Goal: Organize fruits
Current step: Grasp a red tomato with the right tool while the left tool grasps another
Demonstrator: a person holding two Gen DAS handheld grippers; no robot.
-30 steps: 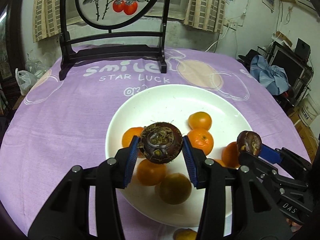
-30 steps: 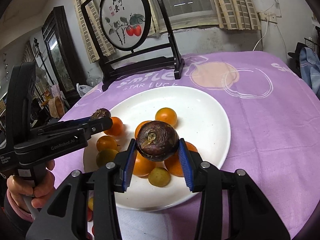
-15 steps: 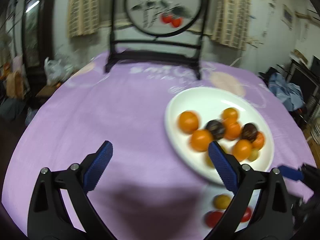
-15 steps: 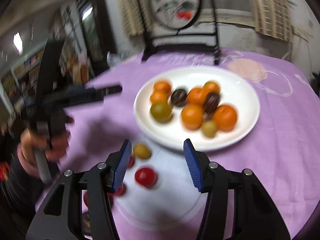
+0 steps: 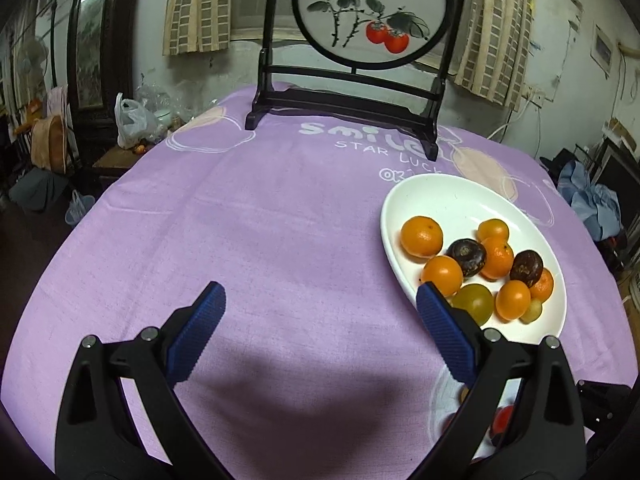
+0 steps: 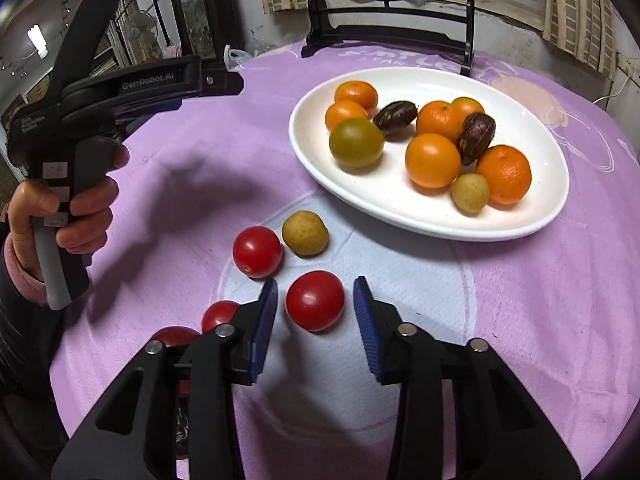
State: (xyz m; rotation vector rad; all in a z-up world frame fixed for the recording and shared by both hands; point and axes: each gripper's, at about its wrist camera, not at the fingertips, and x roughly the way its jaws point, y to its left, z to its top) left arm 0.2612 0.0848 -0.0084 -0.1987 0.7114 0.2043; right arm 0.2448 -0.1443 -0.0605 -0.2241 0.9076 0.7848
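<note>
Looking from left wrist: left hand-held gripper [image 5: 318,306] is hanging released over the purple bench [image 5: 248,216], nothing between its pads; white plate [image 5: 452,196] of oranges and dark fruits is sitting to its right.
Looking from right wrist: right hand-held gripper [image 6: 315,307] is standing released, its pads flanking a red tomato [image 6: 315,300] lying on the bench without touching; two more tomatoes and a yellowish fruit [image 6: 305,233] are lying beside it, near the plate.

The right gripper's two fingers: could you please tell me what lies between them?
The right wrist view shows a red tomato on the tablecloth between the open right gripper's fingers, apparently untouched.
</note>
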